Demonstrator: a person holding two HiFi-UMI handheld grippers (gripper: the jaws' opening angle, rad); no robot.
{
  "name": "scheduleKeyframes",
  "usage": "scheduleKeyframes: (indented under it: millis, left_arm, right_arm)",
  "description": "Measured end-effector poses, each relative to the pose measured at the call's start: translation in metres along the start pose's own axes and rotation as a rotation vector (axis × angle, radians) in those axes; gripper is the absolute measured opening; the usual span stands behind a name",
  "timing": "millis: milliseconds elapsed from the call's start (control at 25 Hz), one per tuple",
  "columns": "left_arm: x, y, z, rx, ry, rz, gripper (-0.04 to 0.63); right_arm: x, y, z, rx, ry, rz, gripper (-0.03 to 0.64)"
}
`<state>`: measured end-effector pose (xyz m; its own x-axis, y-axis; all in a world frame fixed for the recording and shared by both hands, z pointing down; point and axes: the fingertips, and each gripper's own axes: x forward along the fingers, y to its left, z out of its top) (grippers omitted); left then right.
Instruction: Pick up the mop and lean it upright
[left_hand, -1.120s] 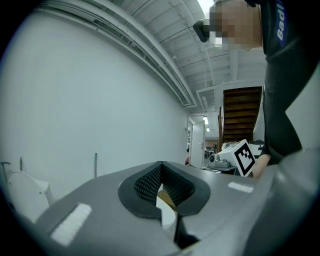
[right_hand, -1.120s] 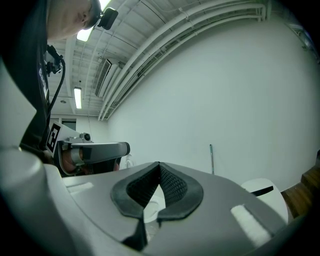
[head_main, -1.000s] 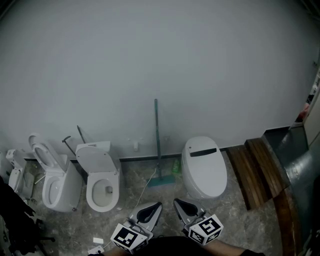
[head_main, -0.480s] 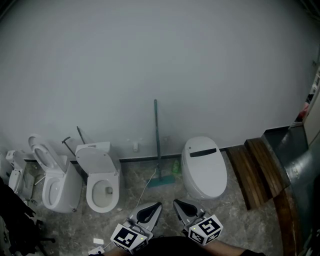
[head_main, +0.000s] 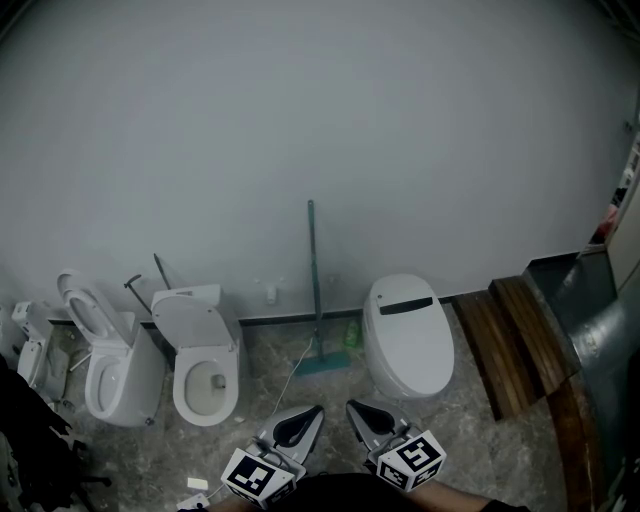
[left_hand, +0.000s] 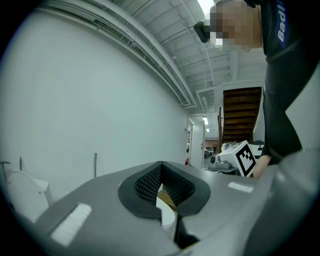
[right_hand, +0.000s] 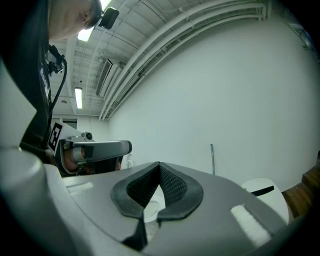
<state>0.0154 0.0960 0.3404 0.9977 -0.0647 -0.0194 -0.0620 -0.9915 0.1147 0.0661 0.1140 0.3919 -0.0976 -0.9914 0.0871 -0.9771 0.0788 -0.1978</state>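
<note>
1. Far left: an open toilet (head_main: 100, 375), seat raised, backed against the wall (head_main: 320, 100). Next to it, a second open toilet (head_main: 205, 365) with its lid up. Probably parked in a row along the wall base to keep the floor (head_main: 470, 450) free.
2. Low and left of centre in the head view: the left gripper (head_main: 318, 408), held level and aimed at the wall. Jaws pressed tip to tip, with nothing between them in its own view. Carried close to the body, which reads as a resting pose and not a reach.
3. Centre: the mop (head_main: 313, 280), handle upright with its top against the wall and its teal head (head_main: 322, 361) flat on the floor. Stands between the second open toilet and the closed one, well apart from both grippers. Propped that way, stays up without a hand on it. Seems already leaned as the task asks, or else not yet touched; cannot tell which.
4. Just right of the mop head: a small green bottle (head_main: 351, 333) tucked at the wall base.
5. Low and right of centre: the right gripper (head_main: 352, 403), also level. Jaws fully together and gripping nothing.
6. Right of that: a closed toilet (head_main: 408, 335), lid down.
7. Far right: dark wooden planks (head_main: 505, 340) lying beside a grey metal duct (head_main: 600, 340).
</note>
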Motion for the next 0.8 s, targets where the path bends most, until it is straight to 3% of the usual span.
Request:
scheduleKeyframes:
  millis: [800]
  left_arm:
    - [0.0047, -0.0032, -0.0015, 0.0, 0.004, -0.004, 0.015]
  right_arm:
    - [-0.0027, -0.0041, -0.0031, 0.008, 0.002, 0.002, 0.002]
